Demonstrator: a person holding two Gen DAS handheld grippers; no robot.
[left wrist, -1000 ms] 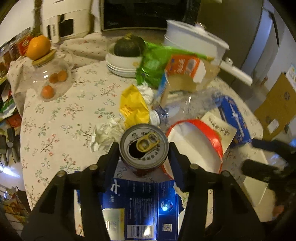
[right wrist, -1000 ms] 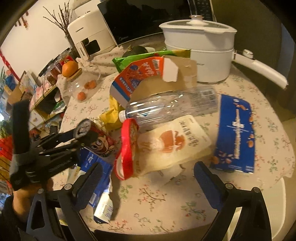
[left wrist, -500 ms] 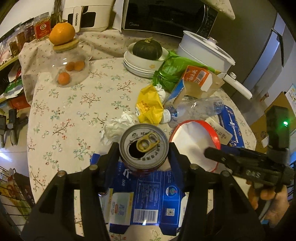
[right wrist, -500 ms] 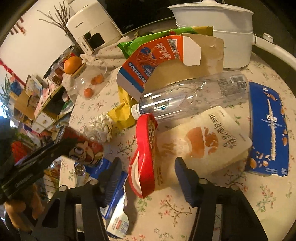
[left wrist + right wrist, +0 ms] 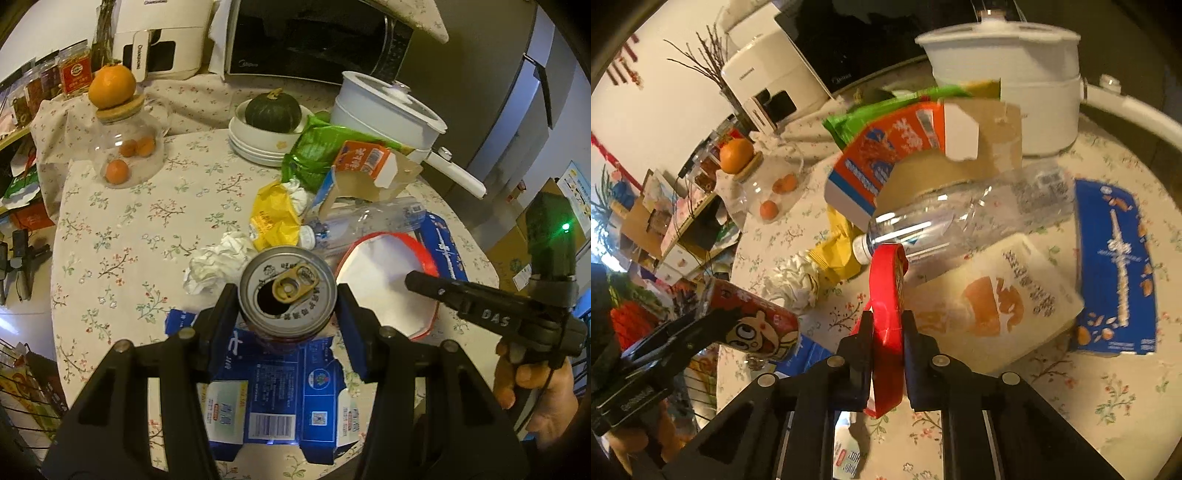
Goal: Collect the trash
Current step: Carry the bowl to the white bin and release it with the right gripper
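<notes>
At centre of left view, can pinched in our left gripper, held clear above blue carton for carrying off. Lower centre of right view, our right gripper pressed onto red bag rim, thin edge giving grip. Bottle, tissue remain on table.

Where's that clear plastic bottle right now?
The clear plastic bottle lies on its side mid-table, just behind the red-rimmed lid held in the right gripper, in front of the orange carton.
</notes>
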